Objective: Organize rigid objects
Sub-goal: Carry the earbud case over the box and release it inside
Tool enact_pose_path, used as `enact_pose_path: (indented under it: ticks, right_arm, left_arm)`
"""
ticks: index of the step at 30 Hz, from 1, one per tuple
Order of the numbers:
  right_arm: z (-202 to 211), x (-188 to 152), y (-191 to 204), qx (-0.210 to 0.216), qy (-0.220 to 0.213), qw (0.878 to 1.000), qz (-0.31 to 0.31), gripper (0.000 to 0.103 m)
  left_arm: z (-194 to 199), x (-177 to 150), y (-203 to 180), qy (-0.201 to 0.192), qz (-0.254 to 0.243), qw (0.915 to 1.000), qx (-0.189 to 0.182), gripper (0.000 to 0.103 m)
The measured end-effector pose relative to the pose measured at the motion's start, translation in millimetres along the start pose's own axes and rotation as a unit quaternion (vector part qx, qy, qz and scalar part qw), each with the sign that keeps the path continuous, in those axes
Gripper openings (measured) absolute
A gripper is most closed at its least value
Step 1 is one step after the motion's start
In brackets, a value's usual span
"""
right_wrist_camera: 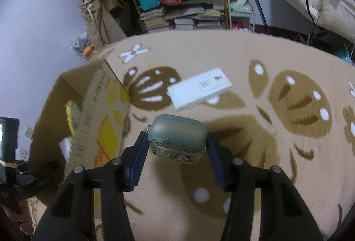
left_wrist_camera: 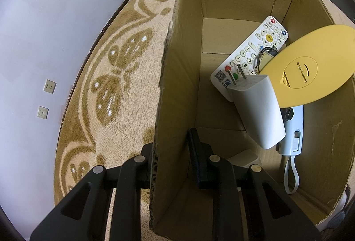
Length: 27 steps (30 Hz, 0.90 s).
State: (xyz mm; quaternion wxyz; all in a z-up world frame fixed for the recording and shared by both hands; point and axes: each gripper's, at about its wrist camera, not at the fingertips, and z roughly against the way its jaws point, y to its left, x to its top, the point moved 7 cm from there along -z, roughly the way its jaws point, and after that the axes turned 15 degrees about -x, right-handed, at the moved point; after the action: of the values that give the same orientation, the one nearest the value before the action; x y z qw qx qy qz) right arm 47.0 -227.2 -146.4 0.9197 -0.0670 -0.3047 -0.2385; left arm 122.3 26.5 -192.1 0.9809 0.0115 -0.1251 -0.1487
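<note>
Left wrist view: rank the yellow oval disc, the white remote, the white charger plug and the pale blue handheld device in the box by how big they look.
1. yellow oval disc
2. white remote and white charger plug: look alike; the plug is nearer the camera, so no ranking.
3. pale blue handheld device, partly hidden.

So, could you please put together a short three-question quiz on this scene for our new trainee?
1. True or false: the left gripper is clamped on a wall of the cardboard box.
2. What does the right gripper hold? A) the teal earbud case B) a spoon C) a mug
3. Which white item lies on the rug, not yet boxed?

Key
1. True; its fingers straddle the wall.
2. A.
3. The flat white device; the remote control, white charger plug and yellow oval mirror are already in the box.
</note>
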Motion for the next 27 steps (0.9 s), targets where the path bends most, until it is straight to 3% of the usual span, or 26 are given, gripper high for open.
enact_pose_path:
  ticks: [13, 16, 27]
  right_arm:
    - [47.0, 47.4, 44.5, 0.043, -0.071, 0.996, 0.027, 0.057]
    - [61.8, 56.2, 61.1, 0.074, -0.082, 0.993, 0.032, 0.057]
    - [93.1, 57.4, 128.1, 0.122, -0.112, 0.981, 0.096, 0.056]
  left_arm:
    - [-0.6, -0.3, 0.4, 0.001, 0.002, 1.0000, -0.002, 0.022]
    - [-0.5, -0.5, 0.4, 0.001, 0.002, 1.0000, -0.002, 0.022]
    - [-0.6, -0.5, 0.0, 0.001, 0.004, 1.0000, -0.004, 0.022]
